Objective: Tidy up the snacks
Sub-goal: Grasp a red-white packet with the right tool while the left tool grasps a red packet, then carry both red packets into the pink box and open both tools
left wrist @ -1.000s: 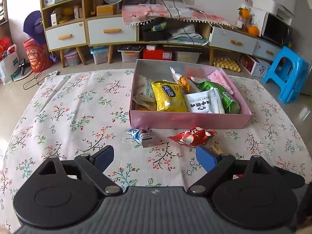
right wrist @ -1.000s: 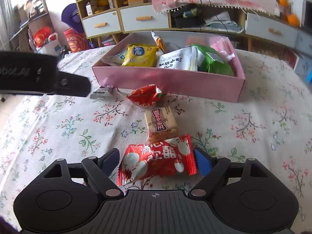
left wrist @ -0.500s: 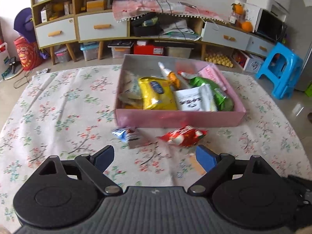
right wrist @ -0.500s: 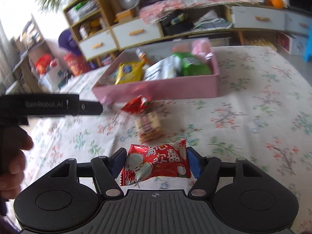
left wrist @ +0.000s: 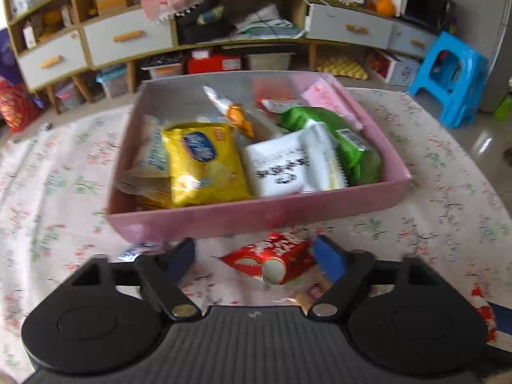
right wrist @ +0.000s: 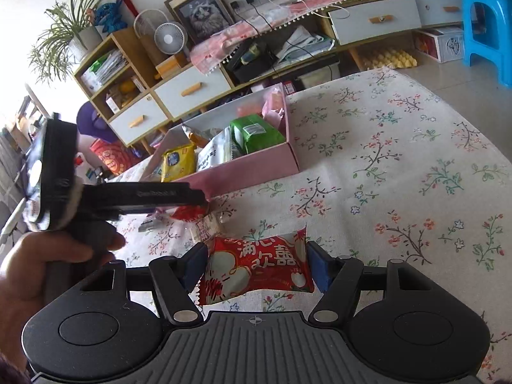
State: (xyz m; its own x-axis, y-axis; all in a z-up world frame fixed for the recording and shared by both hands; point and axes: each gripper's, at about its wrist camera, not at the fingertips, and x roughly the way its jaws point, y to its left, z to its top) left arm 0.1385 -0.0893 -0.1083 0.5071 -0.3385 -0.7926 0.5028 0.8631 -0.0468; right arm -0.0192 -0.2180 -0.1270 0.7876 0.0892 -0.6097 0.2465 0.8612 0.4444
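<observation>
The floral-clothed tabletop (right wrist: 400,166) carries a pink box (left wrist: 256,216) filled with snack bags, among them a yellow bag (left wrist: 204,163). The right gripper (right wrist: 256,267) has its fingers closed on a red snack packet (right wrist: 256,270), lifted above the cloth. The left gripper (left wrist: 254,257), fingers spread wide and empty, frames a smaller red packet (left wrist: 275,259) just before the box.

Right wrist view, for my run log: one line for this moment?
right gripper: shut on red snack packet | left gripper: open over small red packet | pink box: part-filled
</observation>
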